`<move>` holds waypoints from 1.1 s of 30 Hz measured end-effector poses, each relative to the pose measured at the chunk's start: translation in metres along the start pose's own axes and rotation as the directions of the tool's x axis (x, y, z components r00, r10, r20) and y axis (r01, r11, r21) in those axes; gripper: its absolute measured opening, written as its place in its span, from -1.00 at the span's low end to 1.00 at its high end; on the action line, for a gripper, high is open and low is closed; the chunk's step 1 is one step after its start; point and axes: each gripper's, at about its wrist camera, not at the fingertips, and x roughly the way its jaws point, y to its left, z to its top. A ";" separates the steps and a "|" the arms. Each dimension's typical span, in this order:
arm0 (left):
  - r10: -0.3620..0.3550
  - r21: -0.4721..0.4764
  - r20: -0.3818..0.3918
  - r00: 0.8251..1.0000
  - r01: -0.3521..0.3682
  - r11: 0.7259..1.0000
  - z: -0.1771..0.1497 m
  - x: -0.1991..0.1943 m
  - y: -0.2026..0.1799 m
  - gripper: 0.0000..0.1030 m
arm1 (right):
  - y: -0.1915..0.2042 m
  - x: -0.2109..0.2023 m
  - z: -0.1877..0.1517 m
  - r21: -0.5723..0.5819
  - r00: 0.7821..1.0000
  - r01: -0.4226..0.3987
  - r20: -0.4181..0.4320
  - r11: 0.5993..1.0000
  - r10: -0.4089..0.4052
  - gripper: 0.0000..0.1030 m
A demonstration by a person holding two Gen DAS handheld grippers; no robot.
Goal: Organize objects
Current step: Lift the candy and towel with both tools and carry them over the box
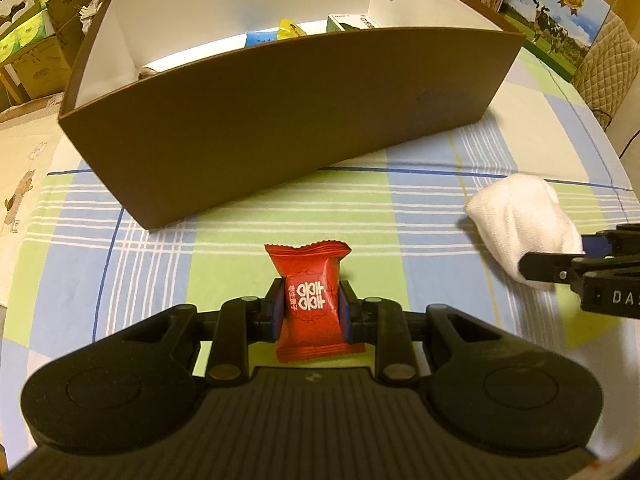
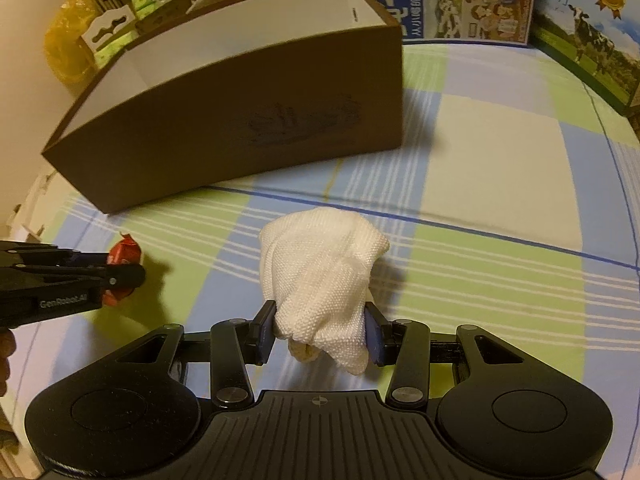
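My left gripper [image 1: 311,304] is shut on a red candy packet [image 1: 310,284] with white characters, held just above the checked tablecloth. My right gripper [image 2: 320,330] is shut on a bunched white cloth [image 2: 320,276]. Ahead of both stands a brown box [image 1: 280,120] with a white inside; a blue item [image 1: 256,38], a yellow item [image 1: 290,29] and a small green-and-white carton [image 1: 352,21] show over its near wall. In the left wrist view the white cloth [image 1: 520,224] and the right gripper [image 1: 560,268] sit at the right. In the right wrist view the left gripper [image 2: 120,272] holds the red packet [image 2: 124,254] at the left.
Milk cartons with cow pictures [image 1: 556,20] stand behind the box at the right. Cardboard boxes with green packs [image 1: 36,40] are stacked off the table at the left. A quilted chair back [image 1: 608,68] is at the far right. The checked tablecloth [image 2: 500,184] covers the table.
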 end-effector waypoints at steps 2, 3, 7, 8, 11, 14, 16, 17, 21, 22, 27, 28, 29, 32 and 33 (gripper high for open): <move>-0.008 -0.007 0.004 1.000 0.008 1.000 -0.001 -0.005 0.001 -0.57 | 0.004 -0.004 0.001 -0.003 1.000 -0.019 0.004 1.000 0.019 -0.20; -0.012 -0.010 0.006 1.000 0.012 1.000 -0.002 -0.007 0.001 -0.57 | 0.006 -0.006 0.001 -0.006 1.000 -0.026 0.007 1.000 0.026 -0.20; -0.023 -0.015 0.031 0.999 0.023 1.000 -0.003 -0.019 0.001 -0.57 | 0.015 -0.016 0.005 -0.015 0.998 -0.060 0.025 0.998 0.060 -0.20; -0.026 -0.017 0.038 0.999 0.026 1.000 -0.003 -0.021 0.001 -0.57 | 0.017 -0.019 0.006 -0.019 0.997 -0.067 0.029 0.998 0.067 -0.20; -0.033 -0.023 0.062 0.998 0.034 0.999 -0.003 -0.032 0.002 -0.57 | 0.024 -0.027 0.010 -0.029 0.995 -0.086 0.046 0.996 0.088 -0.20; -0.039 -0.030 0.086 0.995 0.042 0.999 -0.001 -0.042 0.004 -0.57 | 0.030 -0.036 0.014 -0.037 0.992 -0.104 0.064 0.994 0.106 -0.20; -0.045 -0.033 0.103 0.994 0.048 0.998 0.001 -0.049 0.005 -0.57 | 0.033 -0.041 0.016 -0.041 0.990 -0.116 0.074 0.992 0.119 -0.20; -0.047 -0.035 0.112 0.993 0.051 0.998 0.002 -0.053 0.005 -0.57 | 0.035 -0.043 0.018 -0.042 0.989 -0.121 0.078 0.992 0.124 -0.20; -0.053 -0.042 0.148 0.988 0.060 0.997 0.006 -0.067 0.007 -0.57 | 0.041 -0.051 0.022 -0.051 0.985 -0.138 0.094 0.989 0.142 -0.20; -0.054 -0.045 0.156 0.986 0.062 0.997 0.008 -0.070 0.008 -0.57 | 0.042 -0.053 0.023 -0.053 0.984 -0.142 0.099 0.988 0.147 -0.20; -0.055 -0.049 0.196 0.979 0.066 0.997 0.016 -0.083 0.012 -0.57 | 0.048 -0.060 0.032 -0.065 0.979 -0.158 0.118 0.985 0.165 -0.20; -0.054 -0.050 0.204 0.977 0.065 0.997 0.017 -0.086 0.013 -0.57 | 0.050 -0.062 0.035 -0.070 0.978 -0.161 0.124 0.984 0.169 -0.20; -0.052 -0.052 0.212 0.976 0.064 0.997 0.019 -0.088 0.014 -0.57 | 0.051 -0.063 0.038 -0.074 0.977 -0.163 0.128 0.984 0.172 -0.20; -0.048 -0.051 0.235 0.971 0.062 0.997 0.026 -0.094 0.018 -0.57 | 0.056 -0.065 0.047 -0.088 0.973 -0.170 0.143 0.981 0.182 -0.20; -0.044 -0.050 0.242 0.969 0.058 0.997 0.028 -0.095 0.019 -0.57 | 0.058 -0.065 0.050 -0.092 0.972 -0.172 0.148 0.981 0.185 -0.20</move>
